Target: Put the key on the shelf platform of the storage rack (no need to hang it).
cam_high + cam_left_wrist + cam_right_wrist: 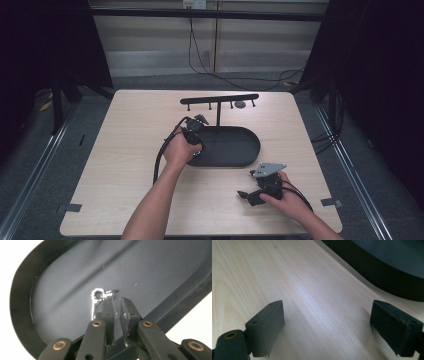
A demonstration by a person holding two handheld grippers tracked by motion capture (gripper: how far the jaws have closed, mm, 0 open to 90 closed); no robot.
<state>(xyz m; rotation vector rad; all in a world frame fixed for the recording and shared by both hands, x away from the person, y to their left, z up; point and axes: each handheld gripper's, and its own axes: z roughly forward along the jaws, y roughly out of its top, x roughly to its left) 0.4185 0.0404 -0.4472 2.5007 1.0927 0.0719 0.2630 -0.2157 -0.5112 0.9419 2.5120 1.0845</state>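
your left gripper point(117, 308) hangs over the tray point(245, 150) at frame centre, jaws nearly closed with a slim gap. the clip point(96, 302) lies just beside one jaw, not gripped — likely about to be picked. your right gripper point(327, 322) rests wide open and empty, lower right.

The left hand point(181, 149) reaches forward, its left gripper point(117, 305) tipped downward with fingers point(108, 315) nearly closed. The right hand point(286, 197) rests low at the near side, its right gripper point(332, 327) spread wide apart.
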